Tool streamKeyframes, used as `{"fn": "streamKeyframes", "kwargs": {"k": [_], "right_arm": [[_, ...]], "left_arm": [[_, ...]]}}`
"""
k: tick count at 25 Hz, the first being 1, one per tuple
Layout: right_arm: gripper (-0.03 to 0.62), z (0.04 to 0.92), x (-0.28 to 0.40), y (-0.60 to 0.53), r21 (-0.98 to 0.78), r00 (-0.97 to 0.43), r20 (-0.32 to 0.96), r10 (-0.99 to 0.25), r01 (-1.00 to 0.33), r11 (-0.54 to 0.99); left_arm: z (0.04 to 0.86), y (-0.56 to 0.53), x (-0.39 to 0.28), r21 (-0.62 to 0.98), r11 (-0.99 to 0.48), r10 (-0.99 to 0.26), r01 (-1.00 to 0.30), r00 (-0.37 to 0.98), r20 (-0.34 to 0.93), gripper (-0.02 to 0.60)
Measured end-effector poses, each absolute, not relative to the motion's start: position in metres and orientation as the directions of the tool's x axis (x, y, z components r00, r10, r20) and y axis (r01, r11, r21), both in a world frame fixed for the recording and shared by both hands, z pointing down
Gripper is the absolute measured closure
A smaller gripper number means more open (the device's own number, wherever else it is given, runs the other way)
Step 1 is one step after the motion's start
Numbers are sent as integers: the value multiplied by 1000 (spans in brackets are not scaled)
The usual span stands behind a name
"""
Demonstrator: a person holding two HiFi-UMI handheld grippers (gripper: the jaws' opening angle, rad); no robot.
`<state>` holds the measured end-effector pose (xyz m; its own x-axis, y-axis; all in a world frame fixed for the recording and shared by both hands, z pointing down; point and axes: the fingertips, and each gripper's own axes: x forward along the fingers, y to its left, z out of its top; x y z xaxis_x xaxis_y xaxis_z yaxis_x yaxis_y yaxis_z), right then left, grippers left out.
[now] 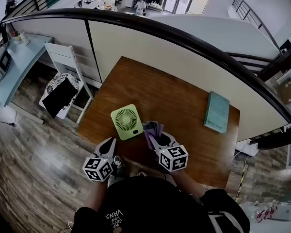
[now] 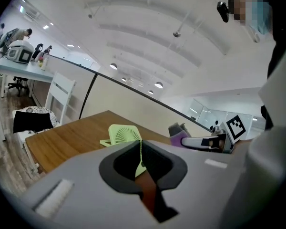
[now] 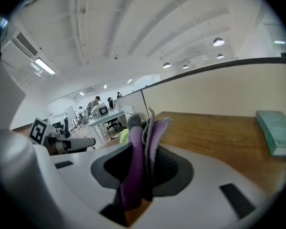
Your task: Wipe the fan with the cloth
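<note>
A light green square fan [image 1: 126,122] stands tilted back on the wooden table [image 1: 179,93], near its front edge. In the left gripper view the fan [image 2: 124,134] lies just beyond my jaws. My left gripper [image 1: 110,143] hangs at the fan's lower left corner, shut with nothing between its jaws [image 2: 142,149]. My right gripper [image 1: 157,139] is right of the fan, shut on a folded purple cloth [image 1: 153,128]. The cloth [image 3: 135,163] sticks up out of the jaws of the right gripper [image 3: 142,147]. Both grippers are held above the tabletop.
A teal book [image 1: 217,111] lies at the table's right end. A white chair [image 1: 63,76] with a dark cloth on its seat stands left of the table. A cream partition with a dark rail [image 1: 184,33] runs behind the table.
</note>
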<state>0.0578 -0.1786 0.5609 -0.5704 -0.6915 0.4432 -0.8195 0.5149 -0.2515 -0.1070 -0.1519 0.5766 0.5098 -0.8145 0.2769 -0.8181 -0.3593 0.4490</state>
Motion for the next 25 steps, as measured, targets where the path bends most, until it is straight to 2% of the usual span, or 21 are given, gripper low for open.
{"fn": "streamKeyframes", "kwargs": {"k": [5,15,25], "right_arm": [[482,535,57,-166,-275,-632,382,-674,-774,571],[484,497,52,-125,-302,-734,281,-618,-679,669],[484,498,63,-103,-306,-759,281,-587,-651,695]], "left_arm": [[552,-138,-102,439,-339,-859,-832,464,216,571],[532,-93,-97,411,-280,-910,-868,376,173,571],[527,-69,-84,403,-258,-923,-878,347,164,571]]}}
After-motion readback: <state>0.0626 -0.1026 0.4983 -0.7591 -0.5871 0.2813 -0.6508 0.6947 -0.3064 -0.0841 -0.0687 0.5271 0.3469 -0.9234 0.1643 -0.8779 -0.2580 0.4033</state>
